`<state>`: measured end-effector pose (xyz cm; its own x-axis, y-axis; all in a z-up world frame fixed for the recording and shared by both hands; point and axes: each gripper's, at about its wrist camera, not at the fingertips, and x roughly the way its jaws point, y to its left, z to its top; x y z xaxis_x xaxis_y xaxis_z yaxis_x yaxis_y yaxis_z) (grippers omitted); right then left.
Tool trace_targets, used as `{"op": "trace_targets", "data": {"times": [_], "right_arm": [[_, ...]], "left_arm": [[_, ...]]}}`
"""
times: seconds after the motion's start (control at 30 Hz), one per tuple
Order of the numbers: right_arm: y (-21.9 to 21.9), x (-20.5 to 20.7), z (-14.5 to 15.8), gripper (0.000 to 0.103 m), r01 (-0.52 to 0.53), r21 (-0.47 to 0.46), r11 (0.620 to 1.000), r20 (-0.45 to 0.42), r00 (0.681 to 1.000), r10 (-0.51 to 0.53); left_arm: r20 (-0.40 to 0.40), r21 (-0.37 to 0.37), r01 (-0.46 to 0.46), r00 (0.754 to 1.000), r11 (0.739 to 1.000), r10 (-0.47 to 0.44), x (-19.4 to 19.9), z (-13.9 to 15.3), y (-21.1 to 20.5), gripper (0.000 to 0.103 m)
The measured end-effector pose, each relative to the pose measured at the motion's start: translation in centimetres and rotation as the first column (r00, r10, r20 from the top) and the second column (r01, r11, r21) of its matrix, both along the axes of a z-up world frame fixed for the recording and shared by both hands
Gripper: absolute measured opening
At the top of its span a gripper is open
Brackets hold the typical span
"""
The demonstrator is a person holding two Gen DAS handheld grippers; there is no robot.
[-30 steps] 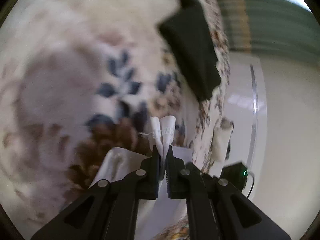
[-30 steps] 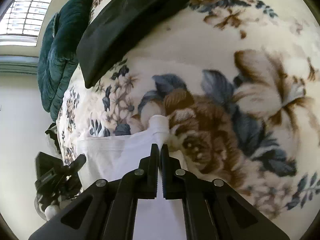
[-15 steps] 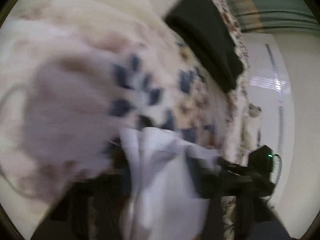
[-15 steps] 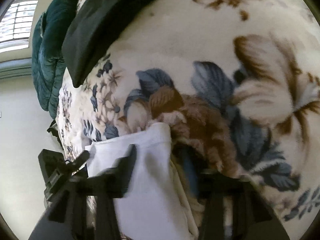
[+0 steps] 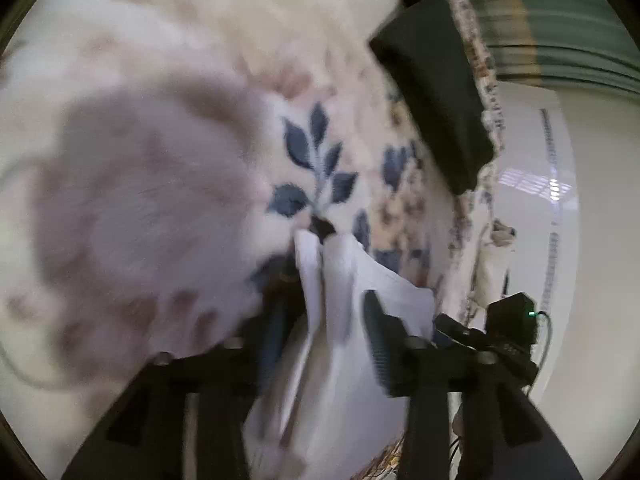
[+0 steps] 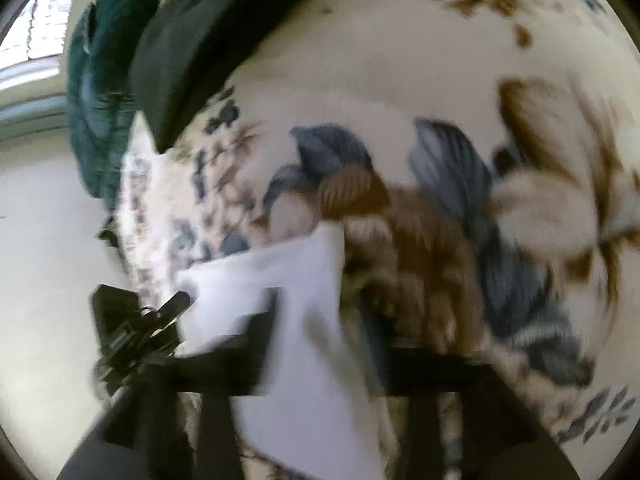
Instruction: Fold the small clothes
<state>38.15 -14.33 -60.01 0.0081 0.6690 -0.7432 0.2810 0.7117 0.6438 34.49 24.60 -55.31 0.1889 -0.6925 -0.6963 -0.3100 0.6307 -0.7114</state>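
Surface: a bed covered by a plush, fuzzy floral blanket (image 6: 420,92), cream ground with blue leaf sprays and brown blooms; nap looks thick and soft. Both views are motion-blurred.

Task item: a small white garment (image 5: 348,344), thin smooth cloth, lying on the blanket near the bed's edge. In the left wrist view it shows two upright folds or ridges at its far end with a narrow gap between them, the rest spreading flat toward the lens. In the right wrist view (image 6: 296,320) it reads as a flat panel with one squared corner pointing toward the brown bloom.

Left hand-held gripper (image 5: 324,312): black fingers spread wide, one on each side of the white folds; nothing clamped.

Right hand-held gripper (image 6: 320,328): fingers likewise spread wide over the white cloth, heavily blurred; no grip visible.

A folded dark garment (image 5: 436,92), matte black-green, rectangular, lies farther along the bed edge; also seen at right wrist (image 6: 200,36).

Right wrist only: a teal velvety cushion (image 6: 96,92) and a window with blinds (image 6: 44,28). Left wrist only: pale glossy floor (image 5: 528,184) and green-striped drapery (image 5: 560,20). Each view catches the other gripper's black body at the bed's edge.
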Motion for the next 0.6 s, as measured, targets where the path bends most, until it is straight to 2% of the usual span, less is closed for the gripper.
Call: {"op": "trace_targets", "data": {"times": [0.03, 0.1, 0.17, 0.27, 0.3, 0.43, 0.47, 0.5, 0.53, 0.57, 0.6], "right_arm": [[-0.5, -0.9, 0.1, 0.069, -0.001, 0.018, 1.000, 0.000, 1.000, 0.001], [-1.0, -3.2, -0.4, 0.069, -0.030, 0.064, 0.997, -0.042, 0.999, 0.033], [-1.0, -5.2, -1.6, 0.069, -0.060, 0.098, 0.993, -0.086, 0.994, 0.069], [0.0, -8.0, -4.2, 0.069, -0.062, 0.219, 0.974, -0.152, 0.984, 0.097], [0.4, -8.7, -5.0, 0.069, -0.042, 0.260, 0.965, -0.161, 0.983, 0.086], [1.5, -9.2, -6.6, 0.067, 0.059, 0.329, 0.942, -0.148, 0.989, -0.010], [1.8, -9.1, -6.6, 0.053, 0.070, 0.336, 0.939, -0.138, 0.990, -0.024], [2.5, -8.9, -6.4, 0.042, 0.065, 0.332, 0.941, -0.122, 0.992, -0.026], [2.9, -8.8, -6.3, 0.027, 0.055, 0.323, 0.945, -0.110, 0.994, -0.020], [3.2, -8.6, -5.9, 0.019, 0.045, 0.316, 0.948, -0.098, 0.995, -0.015], [3.6, -8.4, -5.4, 0.018, 0.034, 0.308, 0.951, -0.084, 0.996, -0.009]], "left_arm": [[0.018, 0.013, 0.003, 1.000, 1.000, -0.003, -0.9, 0.6, 0.4, 0.056], [0.016, -0.020, 0.029, 0.999, 0.999, -0.028, -2.9, 0.7, 0.3, 0.057], [-0.013, -0.070, 0.077, 0.997, 0.995, -0.078, -4.3, -0.7, -0.2, 0.057], [-0.035, -0.110, 0.113, 0.992, 0.988, -0.117, -5.3, -2.5, -1.6, 0.057], [-0.032, -0.121, 0.117, 0.992, 0.986, -0.122, -5.3, -2.9, -2.2, 0.057], [-0.012, -0.086, 0.131, 0.991, 0.988, -0.133, -4.7, -2.6, -3.3, 0.057], [-0.002, -0.071, 0.135, 0.991, 0.988, -0.135, -4.7, -2.3, -3.5, 0.052], [0.010, -0.049, 0.146, 0.989, 0.988, -0.145, -4.7, -1.8, -3.7, 0.043], [0.021, -0.043, 0.152, 0.988, 0.987, -0.152, -4.7, -1.4, -3.9, 0.024], [0.025, -0.044, 0.152, 0.988, 0.987, -0.151, -4.7, -1.2, -3.9, 0.023], [0.029, -0.034, 0.153, 0.988, 0.988, -0.152, -4.6, -0.8, -4.0, 0.022]]}}
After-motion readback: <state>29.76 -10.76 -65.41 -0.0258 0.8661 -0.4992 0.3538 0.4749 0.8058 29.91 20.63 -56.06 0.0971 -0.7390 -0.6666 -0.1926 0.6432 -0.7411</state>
